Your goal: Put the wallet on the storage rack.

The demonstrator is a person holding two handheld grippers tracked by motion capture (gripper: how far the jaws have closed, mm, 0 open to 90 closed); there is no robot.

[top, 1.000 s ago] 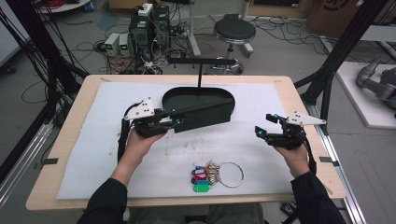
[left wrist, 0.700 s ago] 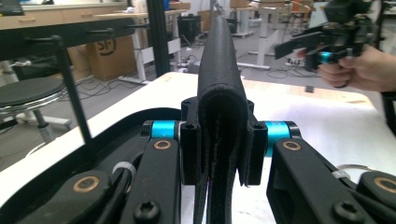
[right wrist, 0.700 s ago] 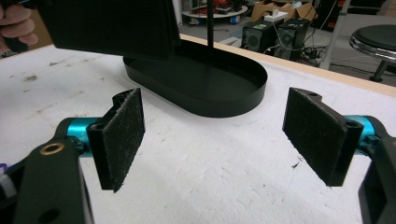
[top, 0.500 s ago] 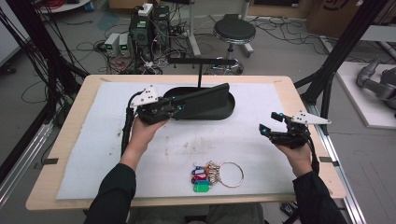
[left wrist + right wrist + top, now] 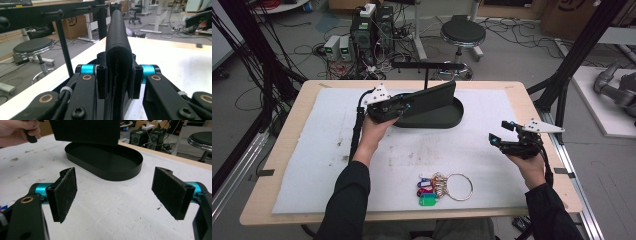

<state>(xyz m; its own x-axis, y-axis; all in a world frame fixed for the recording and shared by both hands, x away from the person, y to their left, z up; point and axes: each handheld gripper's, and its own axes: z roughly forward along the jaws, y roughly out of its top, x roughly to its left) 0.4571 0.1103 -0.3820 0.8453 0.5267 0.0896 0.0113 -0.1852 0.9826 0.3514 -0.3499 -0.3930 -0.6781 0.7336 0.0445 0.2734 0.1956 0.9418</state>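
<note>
Left claw (image 5: 404,106): your jaws were clamped on the end of a flat black folded wallet-like pouch (image 5: 432,98), its stitched edge pinched upright between the pads (image 5: 101,75) in the left gripper view. You held the pouch on edge, tilted, above the black oval shallow tray (image 5: 447,118); whether it touched the tray's rim cannot be told.

Right claw (image 5: 498,139): your jaws stood wide apart with nothing between them, above the white foam mat (image 5: 512,110), well apart from the tray and facing it in the right gripper view.

Tray: it sat on the mat at the far middle of the wooden desk (image 5: 287,135).

Bunch of keys with coloured tags on a metal ring (image 5: 439,187): it lay on the mat at the near edge, between your forearms.
</note>
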